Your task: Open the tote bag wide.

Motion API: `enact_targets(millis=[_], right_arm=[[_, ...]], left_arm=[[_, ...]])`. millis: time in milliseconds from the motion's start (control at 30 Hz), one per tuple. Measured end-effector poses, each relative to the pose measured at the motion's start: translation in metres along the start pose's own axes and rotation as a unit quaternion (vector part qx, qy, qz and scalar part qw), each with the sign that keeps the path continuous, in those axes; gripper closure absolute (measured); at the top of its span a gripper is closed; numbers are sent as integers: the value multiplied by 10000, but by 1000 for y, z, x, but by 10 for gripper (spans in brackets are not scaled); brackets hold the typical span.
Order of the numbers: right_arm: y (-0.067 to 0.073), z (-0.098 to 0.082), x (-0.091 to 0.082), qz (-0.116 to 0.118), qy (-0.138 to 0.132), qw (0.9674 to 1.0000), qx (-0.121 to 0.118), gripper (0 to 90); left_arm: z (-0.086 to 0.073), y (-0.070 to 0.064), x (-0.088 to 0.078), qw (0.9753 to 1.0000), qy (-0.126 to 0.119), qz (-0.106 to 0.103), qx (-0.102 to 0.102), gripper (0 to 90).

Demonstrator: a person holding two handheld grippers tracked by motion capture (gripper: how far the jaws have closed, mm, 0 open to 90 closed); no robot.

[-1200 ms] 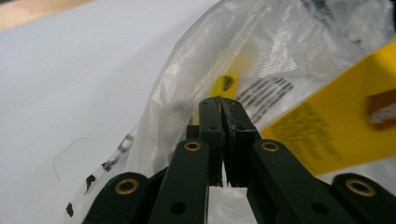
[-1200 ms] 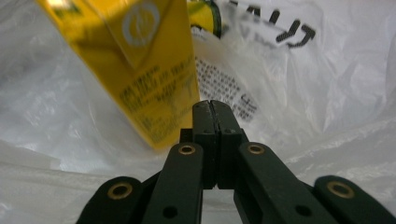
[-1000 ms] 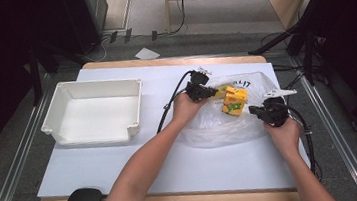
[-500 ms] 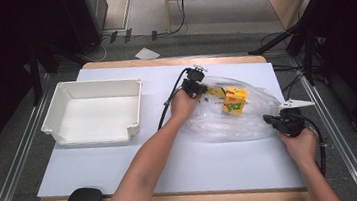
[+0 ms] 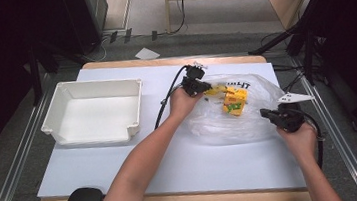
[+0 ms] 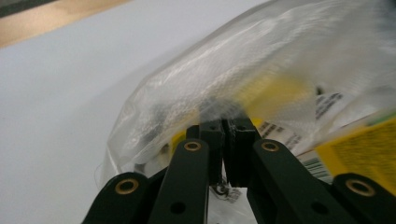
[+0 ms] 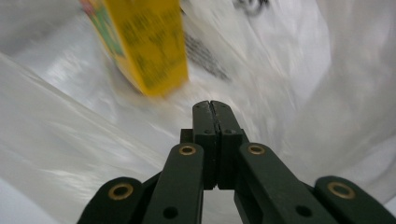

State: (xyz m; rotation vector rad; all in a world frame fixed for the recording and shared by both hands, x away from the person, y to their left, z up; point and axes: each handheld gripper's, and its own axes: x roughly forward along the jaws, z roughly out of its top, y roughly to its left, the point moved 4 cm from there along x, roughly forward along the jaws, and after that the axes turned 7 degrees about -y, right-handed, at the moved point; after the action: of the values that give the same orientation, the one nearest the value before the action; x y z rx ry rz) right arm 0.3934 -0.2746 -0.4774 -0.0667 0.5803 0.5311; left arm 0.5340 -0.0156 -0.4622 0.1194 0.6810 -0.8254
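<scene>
Plastic bag (image 5: 241, 121) stays pinched in both: left hand-held gripper (image 5: 206, 85) and right hand-held gripper (image 5: 267, 114). Pull evenly. Yellow carton (image 5: 234, 101) may tumble.

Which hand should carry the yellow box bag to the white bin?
Probably left. The left tool grips the bag on the side nearest the bin; the right tool is farther off.
</scene>
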Motion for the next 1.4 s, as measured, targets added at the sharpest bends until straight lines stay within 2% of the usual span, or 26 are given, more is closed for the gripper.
enact_targets(millis=[200, 400, 533, 633, 733, 867, 900, 1000, 1067, 1167, 1300, 1400], right_arm=[[11, 40, -9, 41, -267, 9995, -160, 900], [2, 73, 2, -117, -480, 9987, -145, 883], [-9, 94, 17, -295, -654, 9974, -26, 900], [-22, 101, 34, -465, -748, 9960, 165, 900], [-35, 98, 55, -672, -692, 9950, 273, 900], [-48, 84, 81, -885, -451, 9945, 343, 900], [-51, 79, 88, -947, -347, 9940, 421, 900], [-56, 67, 101, -962, -177, 9935, 580, 900], [-57, 60, 109, -959, -35, 9936, 597, 900], [-57, 52, 117, -983, 76, 9935, 573, 900], [-57, 43, 121, -986, 97, 9929, 662, 900], [-57, 40, 121, -1002, 1, 9930, 629, 900]], left_arm=[[13, -11, -20, 9998, -174, -120, 37, 890], [17, -25, -40, 9995, -223, -159, 146, 885], [5, -35, -51, 9992, -334, -222, 69, 884], [-16, -40, -51, 9991, -279, -296, -73, 881], [-35, -42, -46, 9996, -150, -246, -17, 877], [-56, -40, -35, 9997, -49, -213, -80, 871], [-58, -39, -33, 9998, -27, -207, -70, 871], [-66, -35, -28, 9999, 6, -162, -51, 871], [-69, -32, -26, 9998, 21, -148, -95, 871], [-73, -28, -25, 9999, 21, -121, -117, 871], [-79, -25, -26, 9997, -53, -163, -154, 873], [-80, -24, -27, 9996, -66, -195, -168, 873]])
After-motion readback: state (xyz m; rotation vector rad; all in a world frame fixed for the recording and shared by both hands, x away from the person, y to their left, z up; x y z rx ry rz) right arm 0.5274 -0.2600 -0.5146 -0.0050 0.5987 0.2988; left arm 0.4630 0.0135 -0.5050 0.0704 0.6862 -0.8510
